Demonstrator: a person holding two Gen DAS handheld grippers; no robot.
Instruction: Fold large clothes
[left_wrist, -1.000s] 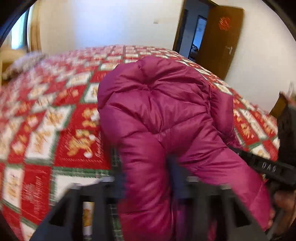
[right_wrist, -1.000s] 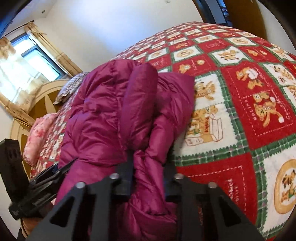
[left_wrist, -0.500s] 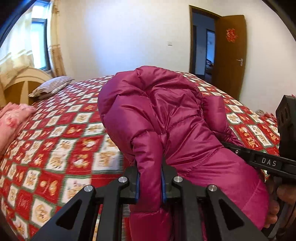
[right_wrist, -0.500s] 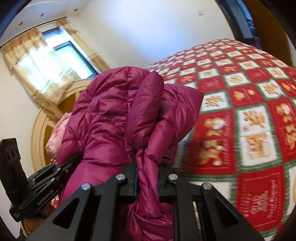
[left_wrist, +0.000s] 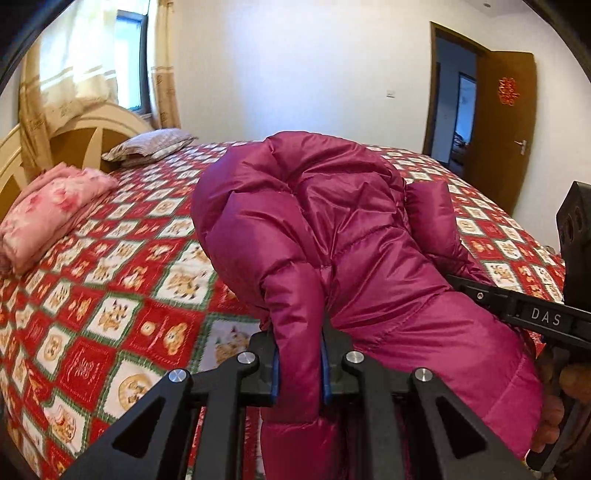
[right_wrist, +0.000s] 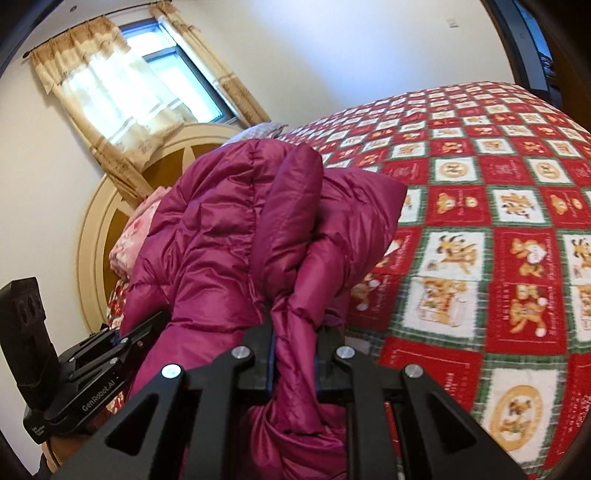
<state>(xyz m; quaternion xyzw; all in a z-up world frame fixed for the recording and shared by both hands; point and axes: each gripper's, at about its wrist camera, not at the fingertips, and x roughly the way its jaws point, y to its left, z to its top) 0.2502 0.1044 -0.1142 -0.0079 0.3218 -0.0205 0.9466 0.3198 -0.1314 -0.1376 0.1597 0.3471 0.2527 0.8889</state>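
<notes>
Black claw (left_wrist: 298, 363), blue pads (left_wrist: 274, 373), silver screws, "DAS" marking.

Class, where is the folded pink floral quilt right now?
In the left wrist view, the folded pink floral quilt lies at the bed's left edge, beside the wooden headboard and near the striped pillow.

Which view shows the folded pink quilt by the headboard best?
The left wrist view: the pink quilt lies in plain sight on the bedspread near the headboard. In the right wrist view, only a sliver shows beside the magenta down jacket, which hides the rest.
</notes>
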